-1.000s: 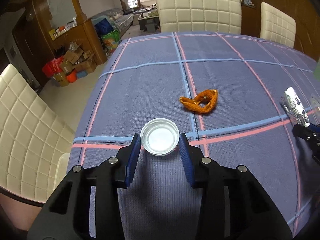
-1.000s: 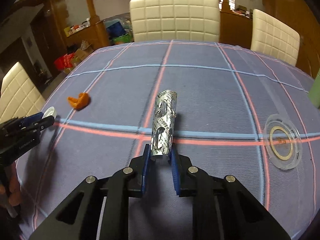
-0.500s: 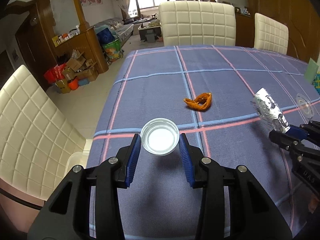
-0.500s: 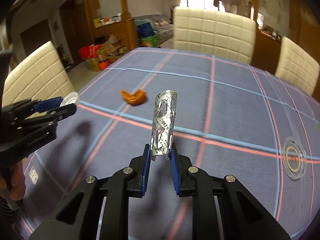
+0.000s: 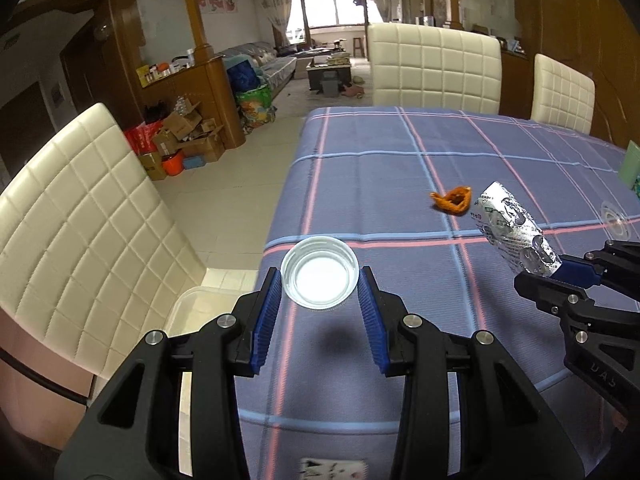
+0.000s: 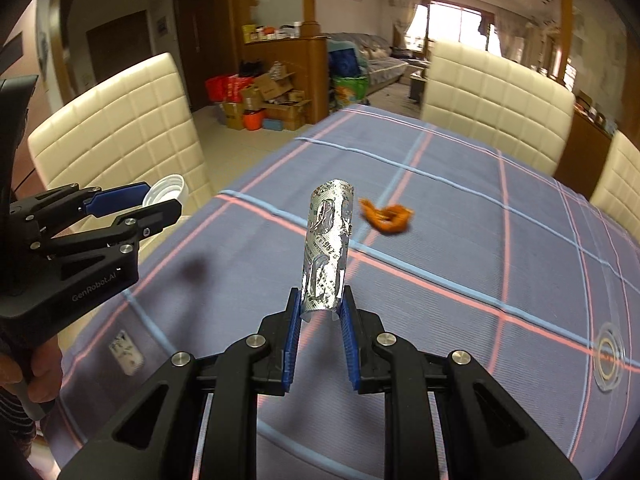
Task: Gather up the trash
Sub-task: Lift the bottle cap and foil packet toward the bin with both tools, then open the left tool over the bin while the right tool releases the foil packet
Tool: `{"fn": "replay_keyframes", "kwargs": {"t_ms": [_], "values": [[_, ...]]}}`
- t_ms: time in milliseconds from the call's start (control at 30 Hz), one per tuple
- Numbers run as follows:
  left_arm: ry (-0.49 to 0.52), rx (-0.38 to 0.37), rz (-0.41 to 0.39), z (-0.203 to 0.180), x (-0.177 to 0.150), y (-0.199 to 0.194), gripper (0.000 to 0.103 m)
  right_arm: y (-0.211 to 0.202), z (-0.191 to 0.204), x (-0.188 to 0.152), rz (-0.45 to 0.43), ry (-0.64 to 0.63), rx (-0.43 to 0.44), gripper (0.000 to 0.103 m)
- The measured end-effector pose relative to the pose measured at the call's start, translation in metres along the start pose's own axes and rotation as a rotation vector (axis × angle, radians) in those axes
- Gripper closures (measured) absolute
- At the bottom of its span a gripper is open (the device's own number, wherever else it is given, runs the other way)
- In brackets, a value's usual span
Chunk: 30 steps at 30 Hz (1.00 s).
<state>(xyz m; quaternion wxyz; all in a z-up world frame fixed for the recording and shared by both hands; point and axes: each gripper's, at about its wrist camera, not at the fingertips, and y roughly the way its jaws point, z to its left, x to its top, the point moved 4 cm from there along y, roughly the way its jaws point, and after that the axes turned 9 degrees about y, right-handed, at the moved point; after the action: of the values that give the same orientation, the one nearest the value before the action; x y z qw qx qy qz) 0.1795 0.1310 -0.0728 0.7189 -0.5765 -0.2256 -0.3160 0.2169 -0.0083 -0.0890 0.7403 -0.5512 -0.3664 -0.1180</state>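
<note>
My left gripper (image 5: pixel 319 271) is shut on a round white plastic lid (image 5: pixel 319 280), held face-up above the left edge of the blue plaid table (image 5: pixel 400 168). In the right wrist view, the left gripper (image 6: pixel 158 200) with the lid (image 6: pixel 168 189) hangs at the left. My right gripper (image 6: pixel 321 293) is shut on the lower end of a curled silver blister pack (image 6: pixel 327 240), which stands upright above the table. From the left wrist view, the right gripper (image 5: pixel 560 274) and the pack (image 5: pixel 512 228) are at the right. An orange peel (image 5: pixel 452 200) (image 6: pixel 388 216) lies on the cloth beyond.
A clear round disc (image 6: pixel 608 354) lies on the cloth at the right. A small printed scrap (image 6: pixel 126 350) lies near the table's near corner. A clear plastic bin (image 5: pixel 196 308) sits below the table's left edge, beside a cream chair (image 5: pixel 80 220). More chairs (image 5: pixel 434 68) stand at the far side.
Both grippers have risen and swung left toward the table's edge with the lid and the blister pack. The bin and the floor have come into view. The right gripper has rolled.
</note>
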Motion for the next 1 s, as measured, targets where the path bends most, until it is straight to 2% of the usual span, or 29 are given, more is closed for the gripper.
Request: {"fn": "replay_keyframes", "kwargs": {"t_ms": [300, 567, 1000], "values": [[-0.080, 0.058, 0.002, 0.055, -0.031, -0.014, 0.062, 0.009, 0.073, 0.005, 0.013, -0.118, 0.060, 0.083], [-0.148, 0.106, 0.030, 0.101, -0.062, -0.012, 0.062, 0.034, 0.130, 0.005, 0.048, -0.205, 0.099, 0.083], [-0.226, 0.146, 0.089, 0.147, -0.091, 0.005, 0.062, 0.056, 0.178, 0.015, 0.044, -0.275, 0.114, 0.080]]}}
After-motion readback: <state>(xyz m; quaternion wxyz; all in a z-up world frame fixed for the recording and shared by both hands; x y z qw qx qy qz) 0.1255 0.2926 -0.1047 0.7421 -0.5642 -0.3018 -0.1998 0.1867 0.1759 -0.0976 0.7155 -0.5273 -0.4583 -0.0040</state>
